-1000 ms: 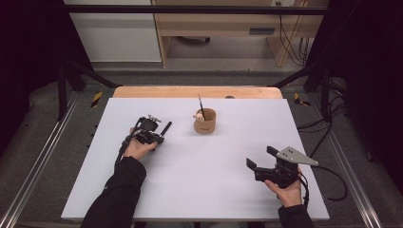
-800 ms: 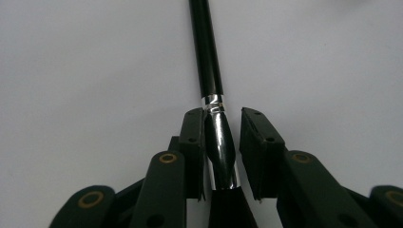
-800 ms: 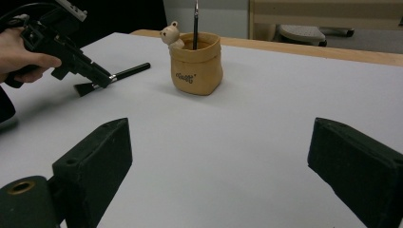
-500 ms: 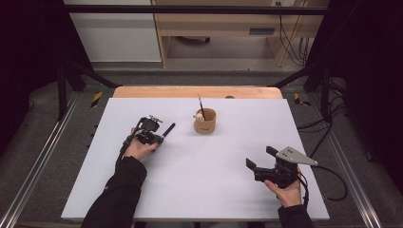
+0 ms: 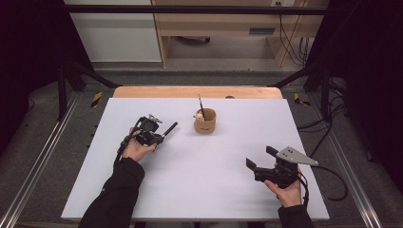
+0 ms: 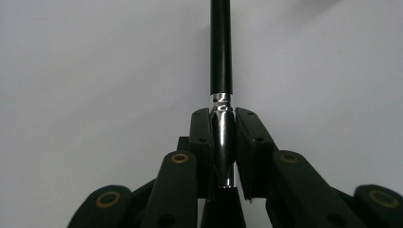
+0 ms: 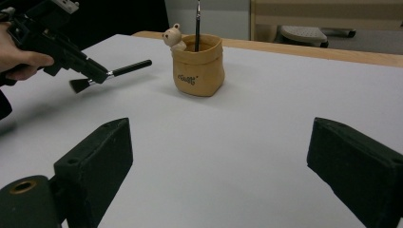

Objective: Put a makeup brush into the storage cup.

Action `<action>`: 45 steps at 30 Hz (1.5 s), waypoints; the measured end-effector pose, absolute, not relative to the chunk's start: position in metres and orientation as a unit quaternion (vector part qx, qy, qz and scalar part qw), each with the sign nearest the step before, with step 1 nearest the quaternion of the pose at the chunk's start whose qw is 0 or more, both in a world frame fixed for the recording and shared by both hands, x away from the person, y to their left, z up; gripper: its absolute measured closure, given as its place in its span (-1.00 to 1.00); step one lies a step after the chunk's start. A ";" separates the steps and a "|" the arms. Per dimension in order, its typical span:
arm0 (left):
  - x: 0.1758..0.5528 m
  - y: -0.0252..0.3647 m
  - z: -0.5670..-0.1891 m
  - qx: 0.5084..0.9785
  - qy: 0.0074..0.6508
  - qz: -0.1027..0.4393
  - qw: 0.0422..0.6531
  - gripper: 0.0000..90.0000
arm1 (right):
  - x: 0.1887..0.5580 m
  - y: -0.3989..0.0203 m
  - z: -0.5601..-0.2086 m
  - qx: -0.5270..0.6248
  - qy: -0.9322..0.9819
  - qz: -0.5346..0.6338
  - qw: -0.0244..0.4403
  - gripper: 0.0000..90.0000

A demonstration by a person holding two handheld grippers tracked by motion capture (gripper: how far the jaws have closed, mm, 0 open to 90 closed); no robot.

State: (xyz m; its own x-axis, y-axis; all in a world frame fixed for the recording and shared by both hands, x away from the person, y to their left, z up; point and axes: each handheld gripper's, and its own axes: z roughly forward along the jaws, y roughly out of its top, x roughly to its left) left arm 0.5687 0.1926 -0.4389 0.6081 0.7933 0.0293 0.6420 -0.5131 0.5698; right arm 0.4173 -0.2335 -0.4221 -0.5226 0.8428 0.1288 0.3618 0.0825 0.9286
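My left gripper [image 5: 159, 137] is at the left middle of the white table, held in a hand. Its jaws have just been closing and are shut on a brush [image 6: 221, 47], with the pads pressing on its silver ferrule [image 6: 222, 128]. The brush's black handle [image 5: 170, 128] points toward a tan fabric cup [image 5: 205, 121]. In the right gripper view the brush [image 7: 128, 68] hangs just above the table, bristles down-left, in the left gripper [image 7: 97, 73]. My right gripper [image 5: 259, 159] stands open and empty at the front right, its jaws wide apart [image 7: 221, 152].
The tan cup [image 7: 198, 66] has a small bear figure [image 7: 173, 37] on its rim and a thin dark brush [image 7: 197, 23] standing in it. A wooden strip [image 5: 197, 92] runs along the table's far edge. A cable [image 5: 332, 183] trails from the right gripper.
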 end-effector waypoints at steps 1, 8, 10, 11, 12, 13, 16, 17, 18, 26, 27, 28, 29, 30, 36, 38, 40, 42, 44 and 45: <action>0.567 0.193 -0.437 0.858 0.416 0.144 0.266 0.73 | 0.417 -0.233 -0.422 0.431 0.699 0.523 0.230 -0.81; 0.548 0.200 -0.427 0.858 0.399 0.144 0.290 0.72 | 0.417 -0.233 -0.422 0.431 0.700 0.520 0.231 -0.81; 0.542 0.202 -0.424 0.859 0.393 0.143 0.297 0.72 | 0.417 -0.233 -0.421 0.431 0.701 0.518 0.232 -0.81; 0.539 0.203 -0.423 0.859 0.390 0.145 0.300 0.72 | 0.417 -0.232 -0.421 0.431 0.702 0.517 0.233 -0.81; 0.535 0.204 -0.423 0.857 0.389 0.145 0.307 0.72 | 0.417 -0.232 -0.421 0.431 0.701 0.517 0.234 -0.81; 0.532 0.204 -0.422 0.857 0.386 0.147 0.309 0.72 | 0.417 -0.232 -0.421 0.431 0.702 0.516 0.235 -0.81; 0.522 0.207 -0.420 0.856 0.379 0.148 0.318 0.72 | 0.417 -0.232 -0.421 0.431 0.703 0.514 0.236 -0.81; 0.518 0.208 -0.419 0.856 0.376 0.148 0.322 0.72 | 0.417 -0.232 -0.421 0.430 0.703 0.514 0.236 -0.81; 0.516 0.208 -0.418 0.856 0.374 0.149 0.324 0.72 | 0.418 -0.232 -0.422 0.430 0.704 0.514 0.236 -0.81; 0.491 0.207 -0.413 0.851 0.352 0.150 0.360 0.72 | 0.417 -0.231 -0.420 0.426 0.707 0.512 0.238 -0.81; 0.489 0.207 -0.412 0.849 0.352 0.148 0.364 0.72 | 0.417 -0.231 -0.420 0.427 0.707 0.511 0.239 -0.81; 0.487 0.207 -0.412 0.850 0.346 0.150 0.367 0.72 | 0.417 -0.231 -0.421 0.427 0.707 0.511 0.239 -0.81; 0.485 0.207 -0.411 0.850 0.345 0.148 0.370 0.72 | 0.417 -0.231 -0.421 0.426 0.708 0.510 0.239 -0.81; 0.483 0.207 -0.411 0.850 0.343 0.146 0.372 0.72 | 0.417 -0.231 -0.421 0.426 0.708 0.510 0.239 -0.81; 0.474 0.202 -0.408 0.853 0.327 0.143 0.380 0.72 | 0.416 -0.228 -0.418 0.424 0.710 0.509 0.239 -0.81; 0.470 0.201 -0.407 0.854 0.324 0.142 0.382 0.73 | 0.416 -0.227 -0.417 0.420 0.712 0.510 0.239 -0.81; 0.467 0.199 -0.408 0.855 0.321 0.143 0.381 0.72 | 0.415 -0.226 -0.416 0.418 0.714 0.509 0.238 -0.81; 0.464 0.199 -0.409 0.858 0.317 0.140 0.380 0.72 | 0.415 -0.224 -0.415 0.416 0.716 0.508 0.237 -0.81; 0.462 0.198 -0.410 0.859 0.315 0.140 0.379 0.72 | 0.416 -0.222 -0.414 0.412 0.722 0.503 0.238 -0.81; 0.461 0.197 -0.410 0.859 0.314 0.138 0.380 0.72 | 0.416 -0.220 -0.413 0.412 0.723 0.501 0.239 -0.81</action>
